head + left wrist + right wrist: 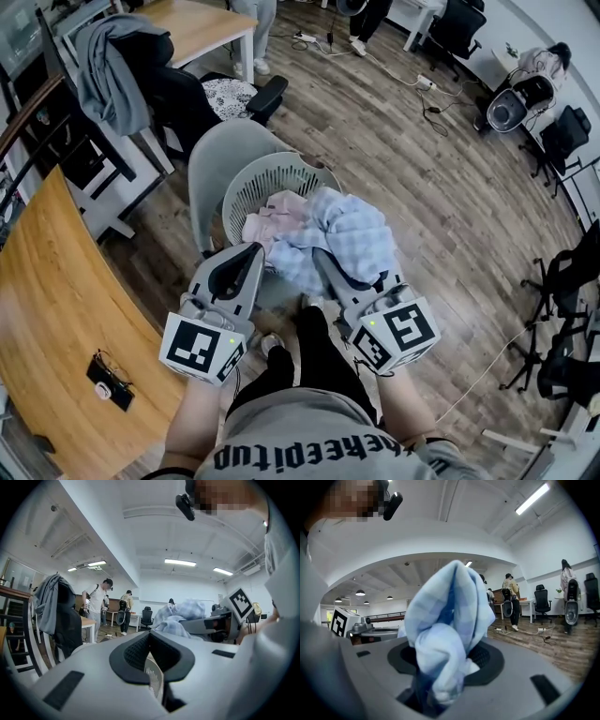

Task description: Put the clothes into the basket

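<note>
The basket (pixel 272 171) – pale, with a slotted wall – appears to sit on the seat of a grey chair (pixel 210 157) on the wood floor, right in front of the person's knees. A pink garment (pixel 266 225) lies inside it, toward the near-left part.

The right hand-held gripper (pixel 325 260) is clamped on a blue checked garment (pixel 356 234). In the right gripper view a thick bunch of the cloth fills the gap between the jaws and rises in a fold above them. In the head view the rest of the garment billows over the basket's near-right rim, touching the pink one; whether its weight rests in the basket cannot be told.

The left hand-held gripper (pixel 251 253) reaches to the basket's near rim. In the left gripper view its jaws stand narrow – almost together – with a thin, pale slotted strip between them, which looks like the basket's wall.

A wooden surface (pixel 56 281) stands to the left, with a small black item (pixel 109 381) near its near edge.
</note>
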Available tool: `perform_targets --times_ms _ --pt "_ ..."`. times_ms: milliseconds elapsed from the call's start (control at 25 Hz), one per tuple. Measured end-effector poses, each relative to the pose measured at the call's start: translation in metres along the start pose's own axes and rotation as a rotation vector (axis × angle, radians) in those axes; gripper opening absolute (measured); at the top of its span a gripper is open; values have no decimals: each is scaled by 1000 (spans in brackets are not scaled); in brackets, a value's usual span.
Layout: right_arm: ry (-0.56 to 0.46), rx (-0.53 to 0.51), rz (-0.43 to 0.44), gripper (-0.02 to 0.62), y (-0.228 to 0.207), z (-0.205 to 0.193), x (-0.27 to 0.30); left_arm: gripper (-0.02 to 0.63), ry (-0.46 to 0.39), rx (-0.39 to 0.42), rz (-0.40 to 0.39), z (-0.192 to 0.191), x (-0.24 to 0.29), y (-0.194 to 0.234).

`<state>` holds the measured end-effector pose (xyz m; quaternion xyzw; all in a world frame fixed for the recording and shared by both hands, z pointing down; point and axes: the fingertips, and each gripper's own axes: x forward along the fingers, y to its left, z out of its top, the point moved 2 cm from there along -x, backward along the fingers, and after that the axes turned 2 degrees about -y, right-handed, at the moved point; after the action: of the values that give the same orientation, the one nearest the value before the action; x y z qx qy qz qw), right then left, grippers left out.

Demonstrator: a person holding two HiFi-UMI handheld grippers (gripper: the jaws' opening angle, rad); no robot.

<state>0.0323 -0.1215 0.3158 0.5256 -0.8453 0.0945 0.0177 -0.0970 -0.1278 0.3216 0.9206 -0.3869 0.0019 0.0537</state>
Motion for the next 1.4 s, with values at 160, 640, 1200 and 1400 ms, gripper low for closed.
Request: perform_targets --times_ms 160,640,1200,1400 --pt "6 -9 37 232 -1 1 16 14 -3 -8 33 -1 3 10" --pt "26 -25 182 235 -25 17 74 14 -8 -24 169 6 34 39" --pt "104 -26 343 236 -53 4 139 13 9 -76 358 -11 58 67" --pt "136 -17 371 239 -61 -5 157 14 19 -95 395 -17 65 75"
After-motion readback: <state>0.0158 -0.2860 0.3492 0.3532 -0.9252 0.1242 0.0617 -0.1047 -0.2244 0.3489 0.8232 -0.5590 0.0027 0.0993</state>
